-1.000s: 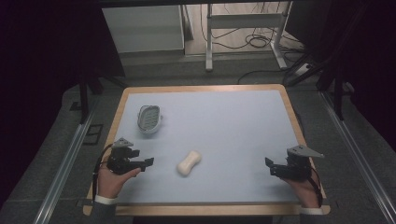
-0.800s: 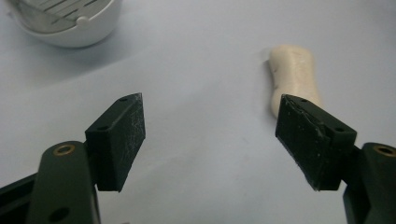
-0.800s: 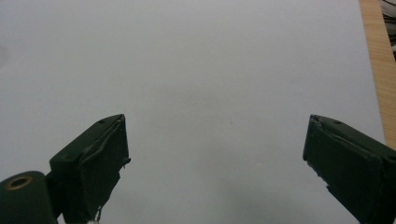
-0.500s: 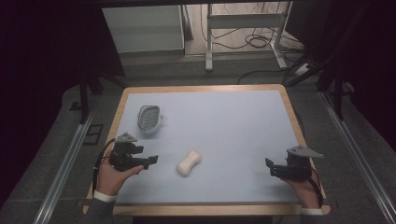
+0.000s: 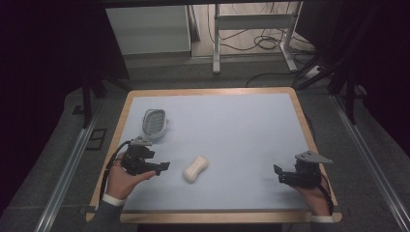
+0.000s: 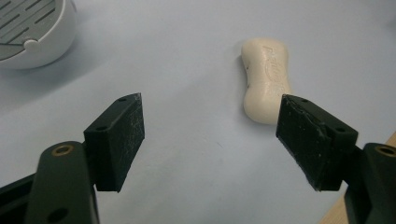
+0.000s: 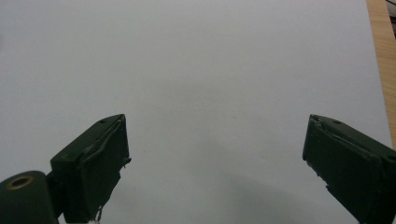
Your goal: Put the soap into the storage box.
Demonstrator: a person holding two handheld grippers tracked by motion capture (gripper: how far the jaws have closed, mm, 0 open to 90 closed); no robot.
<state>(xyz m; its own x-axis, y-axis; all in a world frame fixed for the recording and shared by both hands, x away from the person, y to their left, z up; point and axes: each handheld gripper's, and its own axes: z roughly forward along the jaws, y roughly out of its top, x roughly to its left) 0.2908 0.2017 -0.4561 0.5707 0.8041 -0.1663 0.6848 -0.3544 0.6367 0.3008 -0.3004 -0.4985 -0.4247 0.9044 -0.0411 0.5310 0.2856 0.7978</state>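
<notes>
Cream soap bar [image 5: 195,168] mid-table, left gripper [image 5: 159,167] spread wide just beside it, jaws having just opened with nothing between them, right gripper [image 5: 280,174] spread, well apart from the soap, white soap dish [image 5: 153,121] near it.

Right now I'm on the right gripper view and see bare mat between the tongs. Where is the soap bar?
Observer: The soap bar lies near the table's front middle, left of the right tongs and well apart from them.
Operator: What about the left tongs?
Observer: The left tongs are open and have just been closing slightly, with nothing between them; the soap lies just beyond one jaw.
Operator: Anything else out there?
Observer: A white slotted dish sits at the back left.
</notes>
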